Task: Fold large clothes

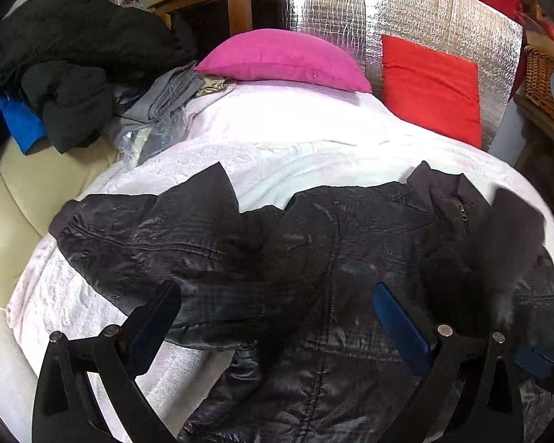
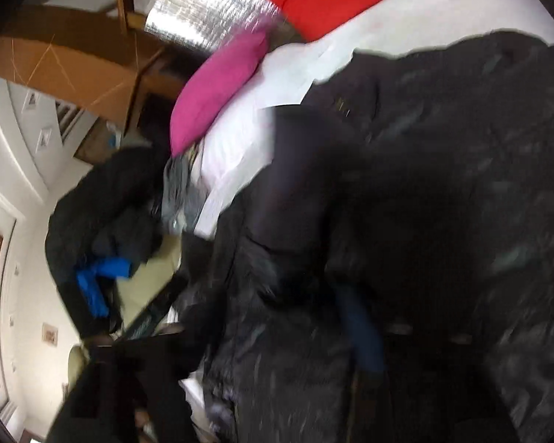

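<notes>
On the bed (image 1: 277,125), across its near edge, the dark jacket (image 1: 314,258) lies spread flat with its collar toward the right, so that its sides can be folded in. The left gripper (image 1: 277,313) hangs above the jacket's middle with its jaws spread and nothing between them, seemingly free to take a hem. The right gripper (image 2: 262,347) shows only as a blur low over the same jacket; whether it is spread or pinching cloth I cannot tell. At the far edge a pink pillow (image 1: 284,59) rests, and a heap of dark clothes (image 1: 74,66) waits at the far left corner.
</notes>
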Demonstrator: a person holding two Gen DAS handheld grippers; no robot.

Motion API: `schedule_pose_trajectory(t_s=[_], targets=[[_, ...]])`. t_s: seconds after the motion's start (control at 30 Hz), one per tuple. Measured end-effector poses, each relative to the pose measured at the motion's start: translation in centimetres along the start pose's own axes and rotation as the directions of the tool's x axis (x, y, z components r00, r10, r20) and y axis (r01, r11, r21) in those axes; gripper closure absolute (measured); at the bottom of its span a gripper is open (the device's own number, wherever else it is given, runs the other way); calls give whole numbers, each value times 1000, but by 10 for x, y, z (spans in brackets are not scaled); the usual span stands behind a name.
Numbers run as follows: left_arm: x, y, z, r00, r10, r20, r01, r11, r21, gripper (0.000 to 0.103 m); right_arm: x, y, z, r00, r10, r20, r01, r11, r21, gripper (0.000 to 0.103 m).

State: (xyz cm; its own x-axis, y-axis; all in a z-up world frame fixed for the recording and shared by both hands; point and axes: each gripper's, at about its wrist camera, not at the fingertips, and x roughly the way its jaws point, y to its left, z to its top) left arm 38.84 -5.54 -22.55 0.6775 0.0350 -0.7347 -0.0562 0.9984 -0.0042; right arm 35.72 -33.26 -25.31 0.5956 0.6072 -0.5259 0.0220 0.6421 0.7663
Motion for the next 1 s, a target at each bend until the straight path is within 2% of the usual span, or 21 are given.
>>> schedule_pose_trajectory(t_s=[0.1,0.13,0.2,0.23,0.3,0.37,0.4,0.57,0.67,0.7,0.73,0.8,0.83,0.87,0.9,1.0], targets=[[1,-1,1,999,-32,-9,32,999,-13,0,-33,4,3,998,47,42,-45,998,-31,26],[0,-3,1,998,-56,-11,56,998,-16,0,-44,5,4,996,44,82,-41,998,-38,25],[-2,-11,-1,995,-95,-15,95,995,-5,0,-81,-9,15,977,-40,208,46,999,-23,24],[-4,-14,-1,994,-108,-12,108,994,6,0,-98,-20,22,958,-97,270,101,995,1,24],[-7,-26,-4,994,-109,-2,109,993,47,0,-129,-47,31,901,-225,370,211,974,79,24],[-5,-36,-6,996,-92,-6,92,992,85,0,-144,-75,39,845,-350,403,315,937,152,24],[-2,-39,-6,996,-87,-14,88,992,93,0,-149,-94,44,834,-385,395,340,923,182,24],[26,-42,-12,991,-55,-124,64,995,71,0,-128,-151,73,827,-485,286,415,868,272,24],[35,-50,-17,992,26,-119,-12,993,118,0,-102,-164,84,882,-407,239,341,899,274,24],[35,-54,-19,993,53,-104,-38,989,141,0,-95,-165,86,888,-397,231,336,904,263,24],[34,-57,-20,994,68,-89,-54,986,157,0,-91,-167,88,892,-393,224,338,908,248,26],[27,-63,-22,995,84,-48,-74,979,189,0,-68,-157,85,890,-411,199,367,903,224,49],[21,-66,-22,996,85,-20,-79,976,204,0,-63,-151,76,870,-461,177,426,882,201,62],[15,-69,-23,997,82,3,-80,974,212,0,-56,-141,76,833,-522,186,497,852,163,62],[8,-70,-23,997,73,24,-77,973,216,0,-51,-134,79,810,-553,197,536,833,136,63],[-15,-69,-22,996,31,87,-49,976,213,0,-51,-119,82,755,-604,253,600,793,104,65]])
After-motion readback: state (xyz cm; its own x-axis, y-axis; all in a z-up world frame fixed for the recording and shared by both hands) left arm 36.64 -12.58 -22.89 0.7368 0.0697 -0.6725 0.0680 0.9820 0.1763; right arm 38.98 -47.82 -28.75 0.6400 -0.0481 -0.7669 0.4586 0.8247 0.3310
